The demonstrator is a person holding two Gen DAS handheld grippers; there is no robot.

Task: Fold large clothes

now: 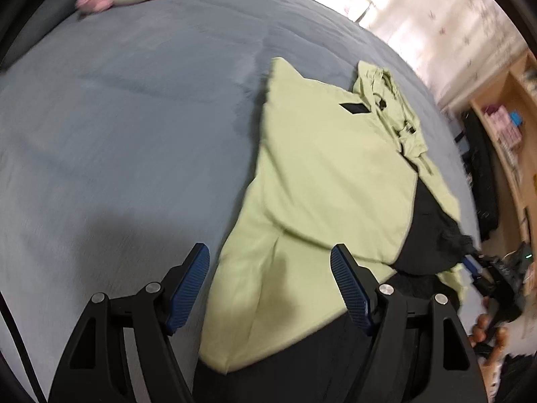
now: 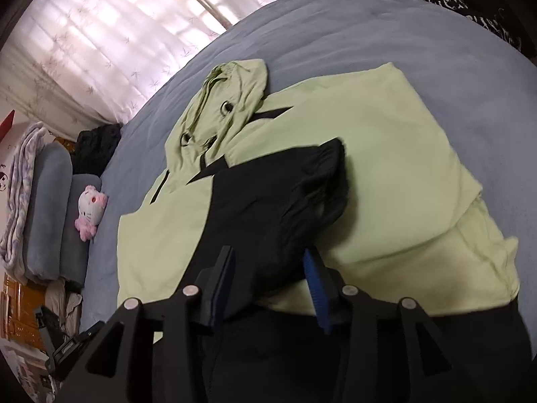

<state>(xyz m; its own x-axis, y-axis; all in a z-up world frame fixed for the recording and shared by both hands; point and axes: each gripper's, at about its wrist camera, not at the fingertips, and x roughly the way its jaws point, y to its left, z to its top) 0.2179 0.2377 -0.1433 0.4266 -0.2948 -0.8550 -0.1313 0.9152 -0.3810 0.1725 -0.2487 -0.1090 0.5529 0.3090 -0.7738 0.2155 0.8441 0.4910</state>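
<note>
On grey bed (image 2: 369, 23): green hooded jacket (image 2: 386, 141); sheer curtain (image 2: 100, 33) behind.

Hooded jacket (image 2: 386, 141): matt pale-green cloth, black cloth sleeve (image 2: 288, 181). Bedcover (image 1: 127, 127): soft, matt blue-grey fabric. Gripper pads (image 1: 188, 288): ribbed blue, rubbery-looking, on matt black plastic arms with metal pins.

I see a pink-and-white plush cat (image 2: 90, 211) lying on the grey-blue bedspread (image 1: 127, 127), just beside grey pillows (image 2: 50, 208). Sheer curtains (image 2: 100, 43) hang behind the bed. Wooden shelves (image 1: 510, 127) stand off to one side.
</note>
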